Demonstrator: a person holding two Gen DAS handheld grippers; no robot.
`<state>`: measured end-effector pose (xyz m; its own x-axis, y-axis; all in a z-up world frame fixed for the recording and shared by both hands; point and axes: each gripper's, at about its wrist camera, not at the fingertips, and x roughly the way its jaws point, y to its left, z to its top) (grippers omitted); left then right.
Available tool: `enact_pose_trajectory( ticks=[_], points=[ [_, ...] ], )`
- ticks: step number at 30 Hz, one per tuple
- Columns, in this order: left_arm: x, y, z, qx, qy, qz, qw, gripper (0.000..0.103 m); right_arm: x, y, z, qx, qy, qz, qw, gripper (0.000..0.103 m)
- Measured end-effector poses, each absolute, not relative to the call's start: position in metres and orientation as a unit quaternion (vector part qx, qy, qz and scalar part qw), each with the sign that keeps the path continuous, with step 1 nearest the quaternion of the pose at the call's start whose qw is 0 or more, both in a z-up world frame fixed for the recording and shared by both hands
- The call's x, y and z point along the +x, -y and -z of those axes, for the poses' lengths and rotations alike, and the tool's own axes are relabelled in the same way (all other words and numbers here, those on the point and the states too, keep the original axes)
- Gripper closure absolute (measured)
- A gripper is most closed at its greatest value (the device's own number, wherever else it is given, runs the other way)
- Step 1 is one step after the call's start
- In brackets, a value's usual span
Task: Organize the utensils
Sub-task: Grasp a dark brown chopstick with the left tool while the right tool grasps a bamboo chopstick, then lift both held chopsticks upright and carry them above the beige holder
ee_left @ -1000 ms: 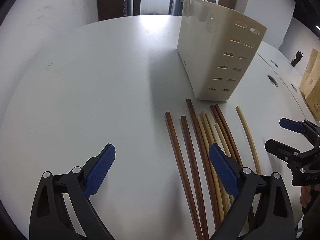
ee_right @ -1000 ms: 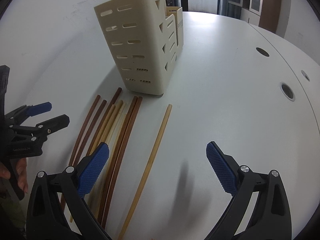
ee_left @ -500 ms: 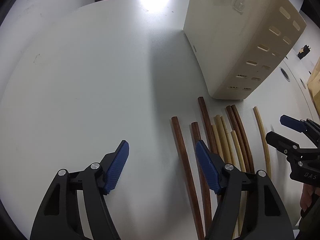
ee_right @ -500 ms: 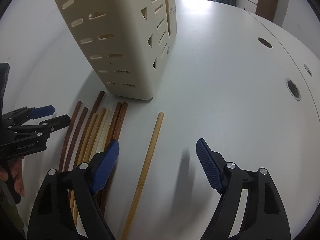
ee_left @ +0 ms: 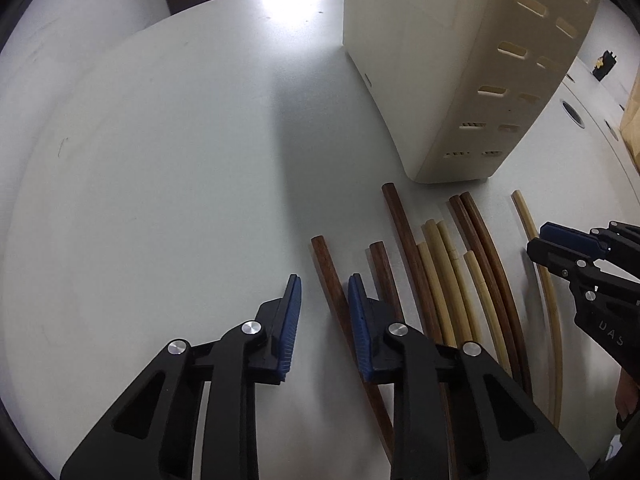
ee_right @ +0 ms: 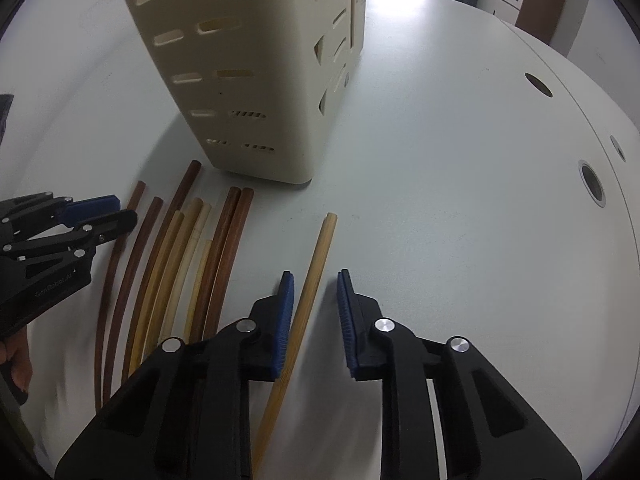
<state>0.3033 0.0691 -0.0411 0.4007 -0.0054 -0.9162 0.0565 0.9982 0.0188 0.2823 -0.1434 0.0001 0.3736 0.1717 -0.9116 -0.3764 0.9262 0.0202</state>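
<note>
While both my tools sit low over white table (ee_left: 160, 160), my left gripper (ee_left: 324, 292) straddles leftmost dark chopstick (ee_left: 326, 268), jaws part-open, gap visible, not clamped. My right gripper (ee_right: 314, 290) straddles lone light chopstick (ee_right: 320, 252), jaws also apart, stick near left pad. Remaining chopsticks (ee_left: 440, 272) lie side by side between the two, tips just before cream utensil holder (ee_right: 248, 80), upright on table.
</note>
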Motion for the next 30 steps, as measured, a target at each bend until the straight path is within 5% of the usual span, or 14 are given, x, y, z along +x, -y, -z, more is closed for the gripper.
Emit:
enact_pose_trajectory(
  ticks=[2,12,30],
  points=[
    [0.306,-0.069,0.041,0.026,-0.544,0.014,0.838,0.092,0.280,0.142,0.000,-0.085,-0.537,-0.177,0.821,0.093],
    [0.301,-0.067,0.037,0.037,-0.514,0.009,0.857,0.096,0.269,0.139,-0.010,-0.064,-0.514,-0.196,0.833,0.096],
    [0.246,-0.042,-0.100,0.005,-0.347,0.055,0.936,0.097,0.203,0.134,-0.118,-0.060,-0.326,-0.242,0.912,0.096]
  ],
)
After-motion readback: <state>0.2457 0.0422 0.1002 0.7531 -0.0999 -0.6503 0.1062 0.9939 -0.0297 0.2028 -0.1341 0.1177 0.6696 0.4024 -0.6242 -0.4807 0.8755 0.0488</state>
